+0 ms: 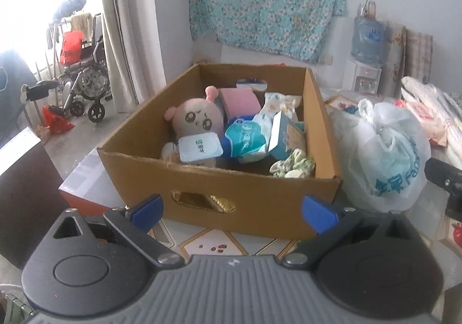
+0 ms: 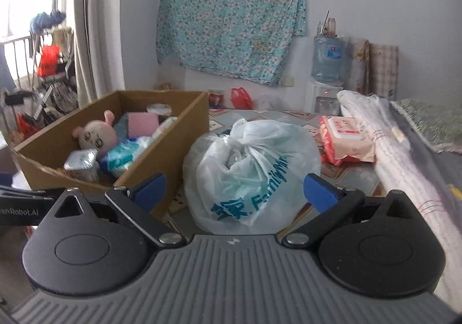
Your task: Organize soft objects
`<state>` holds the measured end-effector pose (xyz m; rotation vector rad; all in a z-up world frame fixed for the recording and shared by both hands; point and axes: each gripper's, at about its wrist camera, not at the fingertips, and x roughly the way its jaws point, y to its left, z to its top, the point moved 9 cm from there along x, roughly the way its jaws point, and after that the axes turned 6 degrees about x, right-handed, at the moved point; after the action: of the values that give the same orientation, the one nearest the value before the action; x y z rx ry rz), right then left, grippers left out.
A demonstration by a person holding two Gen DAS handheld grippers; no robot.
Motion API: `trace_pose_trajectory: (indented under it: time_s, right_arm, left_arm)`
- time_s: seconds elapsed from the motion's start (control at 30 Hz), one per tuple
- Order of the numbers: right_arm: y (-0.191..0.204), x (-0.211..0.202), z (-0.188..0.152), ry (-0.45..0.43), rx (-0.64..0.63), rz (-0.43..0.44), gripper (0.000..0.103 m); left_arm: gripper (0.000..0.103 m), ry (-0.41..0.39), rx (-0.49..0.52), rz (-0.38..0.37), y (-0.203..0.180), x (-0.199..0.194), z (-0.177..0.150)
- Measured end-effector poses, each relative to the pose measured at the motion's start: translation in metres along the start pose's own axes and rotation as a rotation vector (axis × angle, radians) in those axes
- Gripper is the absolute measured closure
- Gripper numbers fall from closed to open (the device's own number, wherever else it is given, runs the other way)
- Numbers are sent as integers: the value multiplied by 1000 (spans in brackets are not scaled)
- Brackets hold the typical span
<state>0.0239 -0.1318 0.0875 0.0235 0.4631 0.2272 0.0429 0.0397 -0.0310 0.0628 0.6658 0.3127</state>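
A cardboard box [image 1: 248, 202] stands on the table, also in the right wrist view [image 2: 173, 147]. It holds a pink plush doll [image 1: 196, 119], a pink sponge block [image 1: 238, 101], tissue packs [image 1: 245, 136], a wet-wipe pack [image 1: 199, 147] and a green scrunchie [image 1: 291, 165]. A tied white plastic bag [image 2: 248, 171] sits right of the box, also in the left wrist view [image 1: 381, 153]. My left gripper [image 1: 231, 211] is open and empty in front of the box. My right gripper [image 2: 234, 191] is open and empty, just before the bag.
A pink wet-wipe pack [image 2: 346, 136] and a rolled quilt [image 2: 398, 156] lie right of the bag. A water dispenser [image 2: 326, 75] stands at the back wall under a floral cloth [image 2: 231, 15]. A wheelchair [image 1: 83, 81] is beyond the curtain at left.
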Motion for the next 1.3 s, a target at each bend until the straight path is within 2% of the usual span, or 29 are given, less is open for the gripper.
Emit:
trace_pose_trajectory:
  time_s: [0.43, 0.7, 0.9, 1.3]
  right_arm:
    - [24, 17, -11, 130, 44, 121, 1]
    - [26, 25, -14, 166, 63, 118, 1]
    - [28, 25, -16, 183, 61, 96, 1]
    - [29, 24, -18, 198, 69, 89, 1]
  left_arm:
    - [0, 4, 16, -11, 8, 6, 1]
    - [0, 11, 30, -25, 10, 9, 2]
    - [0, 14, 43, -71, 8, 10, -1]
    - [0, 31, 51, -80, 6, 12, 3]
